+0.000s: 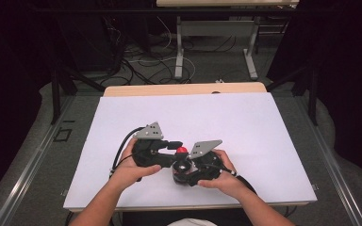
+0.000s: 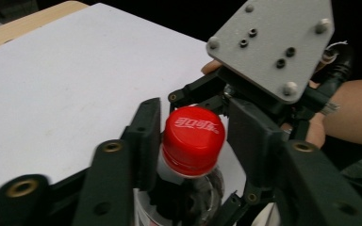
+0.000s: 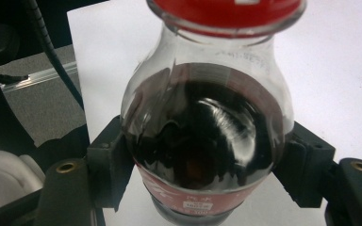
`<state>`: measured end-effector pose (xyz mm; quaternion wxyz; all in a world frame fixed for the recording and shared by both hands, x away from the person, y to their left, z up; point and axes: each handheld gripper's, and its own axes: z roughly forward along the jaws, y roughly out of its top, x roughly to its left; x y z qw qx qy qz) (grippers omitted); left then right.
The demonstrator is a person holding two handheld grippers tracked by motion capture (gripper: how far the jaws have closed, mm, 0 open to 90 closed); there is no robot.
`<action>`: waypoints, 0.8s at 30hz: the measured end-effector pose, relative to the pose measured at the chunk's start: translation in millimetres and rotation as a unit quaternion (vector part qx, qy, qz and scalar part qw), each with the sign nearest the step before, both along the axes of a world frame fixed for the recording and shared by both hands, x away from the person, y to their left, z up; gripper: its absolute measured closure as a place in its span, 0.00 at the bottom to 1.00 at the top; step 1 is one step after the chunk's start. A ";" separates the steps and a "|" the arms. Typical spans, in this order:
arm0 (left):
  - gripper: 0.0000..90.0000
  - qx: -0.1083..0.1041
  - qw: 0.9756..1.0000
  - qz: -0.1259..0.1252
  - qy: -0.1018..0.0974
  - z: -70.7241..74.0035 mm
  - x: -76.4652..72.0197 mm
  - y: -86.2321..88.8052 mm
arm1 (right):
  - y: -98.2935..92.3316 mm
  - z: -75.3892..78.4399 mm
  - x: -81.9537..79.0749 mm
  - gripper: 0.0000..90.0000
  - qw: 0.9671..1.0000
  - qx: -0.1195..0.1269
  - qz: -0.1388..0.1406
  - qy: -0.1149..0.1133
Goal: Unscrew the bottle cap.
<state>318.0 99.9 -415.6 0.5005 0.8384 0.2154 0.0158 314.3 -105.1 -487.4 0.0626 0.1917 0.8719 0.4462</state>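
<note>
We are at the uncapping step: our right gripper (image 3: 202,188) clamps the cola bottle (image 3: 202,141) upright at the table's (image 1: 264,122) near edge, our left gripper (image 2: 193,136) pinches its red cap (image 2: 193,139) (seemingly still seated), so next comes a firm twist.

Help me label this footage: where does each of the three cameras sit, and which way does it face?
High view: above the person's side, looking forward and down on the table; forearms and both hands show, with left gripper and right gripper.
Left gripper view: rides that gripper, looking along its jaws at the red cap; the other hand shows beyond.
Right gripper view: rides that gripper, looking along its jaws clamped on the bottle.
Shared: bottle and cap appear in all three.
</note>
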 end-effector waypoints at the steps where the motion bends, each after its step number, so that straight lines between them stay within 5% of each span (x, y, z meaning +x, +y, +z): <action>1: 0.67 -0.001 1.000 0.002 -0.003 -0.5 -0.4 -0.8 | 0.1 -0.1 -0.1 0.33 1.000 0.000 0.000 0.000; 7: 0.68 0.010 0.998 0.055 -0.030 -1.8 -8.9 -8.3 | -0.7 -0.5 0.9 0.33 1.000 -0.005 -0.018 0.000; 11: 0.69 0.013 0.991 0.123 -0.045 -3.1 -20.0 -18.7 | 0.1 -0.7 0.5 0.33 0.999 -0.010 -0.044 -0.007; 15: 0.69 0.017 0.987 0.155 -0.047 -4.1 -25.9 -25.1 | 0.7 -1.8 0.3 0.33 0.998 -0.012 -0.062 -0.017; 21: 0.59 -0.002 0.994 0.109 -0.018 -2.4 -16.0 -15.7 | -2.8 -0.2 3.0 0.33 0.999 -0.008 -0.040 -0.009; 24: 0.54 -0.010 0.997 0.080 -0.020 -0.2 -12.9 -8.7 | -3.3 0.6 1.9 0.33 0.999 -0.005 -0.033 -0.005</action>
